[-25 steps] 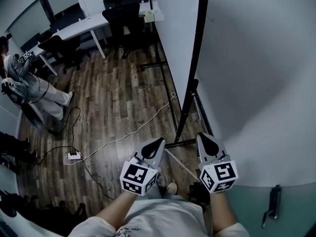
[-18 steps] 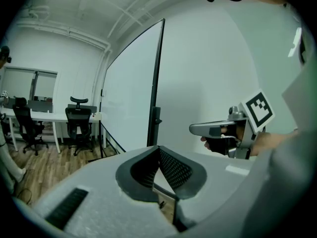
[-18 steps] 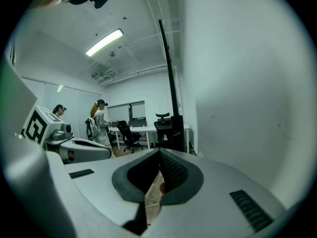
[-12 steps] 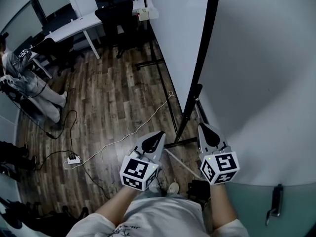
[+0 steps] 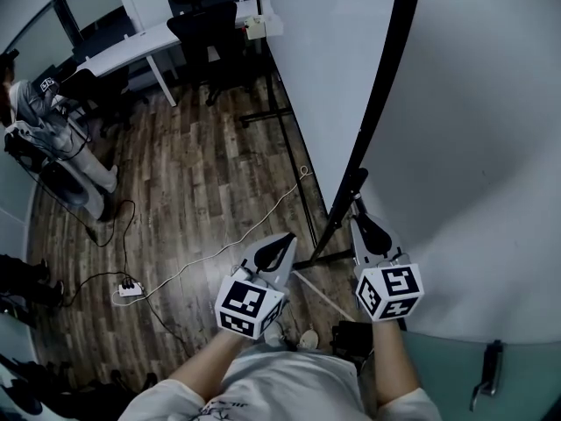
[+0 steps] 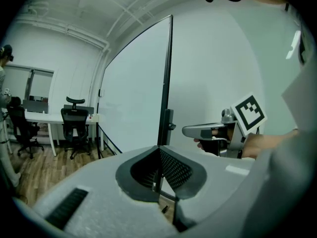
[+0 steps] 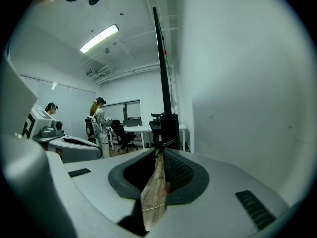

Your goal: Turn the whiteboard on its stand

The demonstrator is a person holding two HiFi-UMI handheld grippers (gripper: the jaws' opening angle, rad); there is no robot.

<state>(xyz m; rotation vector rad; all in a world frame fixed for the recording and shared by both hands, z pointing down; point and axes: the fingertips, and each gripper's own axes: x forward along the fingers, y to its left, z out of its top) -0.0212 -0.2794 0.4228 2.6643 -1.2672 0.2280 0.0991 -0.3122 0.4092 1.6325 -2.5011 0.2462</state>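
Whiteboard [image 5: 333,60]: stands upright on its black stand [image 5: 316,255] in the upper centre of the head view. It is seen almost edge-on, its dark frame edge running as a diagonal from the top of the frame down toward the grippers. A pale wall [image 5: 491,147] fills the right of the frame behind it.

Right gripper [image 5: 361,224]: lower centre-right, pointed at the lower end of the frame edge. Its jaws are opening to a narrow slit with nothing between them; the black upright lies just ahead of the tips.

Left gripper [image 5: 282,242]: lower centre, beside the right one and apart from the board. Its jaws are drawn together and empty.

Surroundings: wooden floor [image 5: 193,165] across the left half. A white cable [image 5: 228,235] runs over it to a power strip [image 5: 130,289] at lower left. A desk [image 5: 131,46] and office chairs [image 5: 215,24] are at the top left. A person [image 5: 44,139] stands at the left edge.
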